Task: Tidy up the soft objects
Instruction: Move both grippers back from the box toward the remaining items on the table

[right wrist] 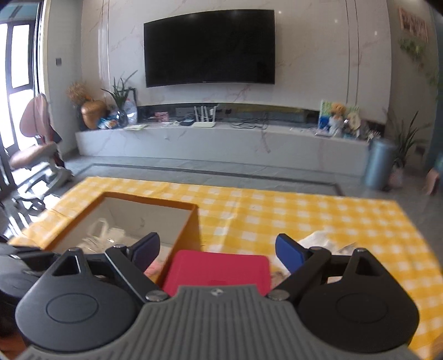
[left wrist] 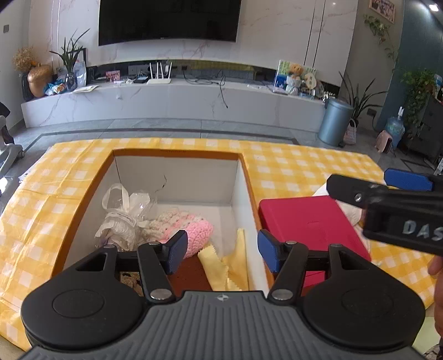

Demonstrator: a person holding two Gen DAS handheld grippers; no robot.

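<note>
Crumpled white soft cloth (right wrist: 318, 239), light and floppy, lies on the yellow-checked tabletop (right wrist: 277, 210) right of the red flat case (right wrist: 221, 270); pinch a raised fold; both the left claw (left wrist: 221, 250) and right claw (right wrist: 218, 249) are spread, empty.

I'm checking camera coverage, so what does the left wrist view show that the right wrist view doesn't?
Only the left wrist view shows the pink knitted piece and yellow cloths lying inside the box, plus the right gripper from outside. Only the right wrist view shows the office chair by the window. Both show the box, the red case beside it, the checked tablecloth and the television.
</note>
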